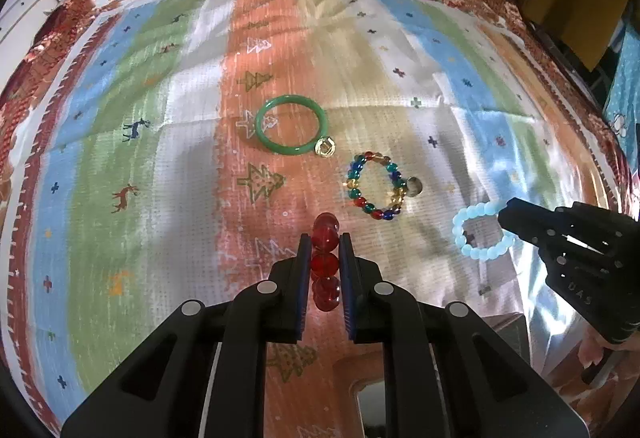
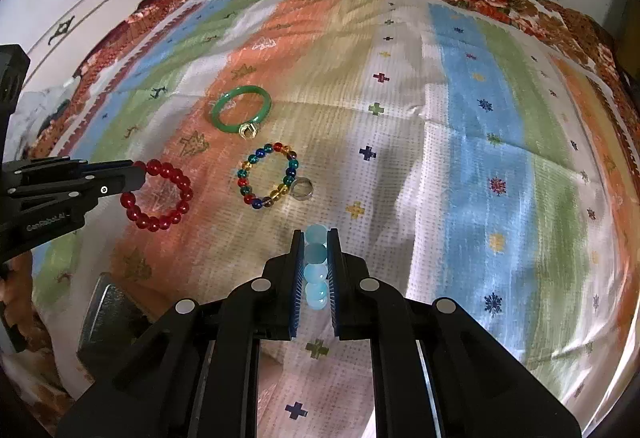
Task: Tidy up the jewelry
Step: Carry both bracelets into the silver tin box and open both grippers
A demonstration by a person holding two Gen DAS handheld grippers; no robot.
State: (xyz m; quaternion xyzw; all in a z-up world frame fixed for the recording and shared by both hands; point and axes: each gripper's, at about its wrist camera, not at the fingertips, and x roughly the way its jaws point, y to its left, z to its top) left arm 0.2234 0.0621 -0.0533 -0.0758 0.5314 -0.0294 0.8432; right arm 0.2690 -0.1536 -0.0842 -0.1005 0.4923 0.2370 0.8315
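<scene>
Striped cloth; "GenRobot.AI" left gripper.

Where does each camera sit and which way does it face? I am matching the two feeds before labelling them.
Left wrist view: sits on the left hand-held gripper, looking steeply down along its fingers, which clamp the red glass-bead bracelet above the striped patterned cloth; the right hand-held gripper enters at the right.
Right wrist view: sits on the right hand-held gripper, looking down at the pale blue bead bracelet it clamps; the left gripper enters at the left.
Shared: the green bangle and the multicoloured bead bracelet.
</scene>
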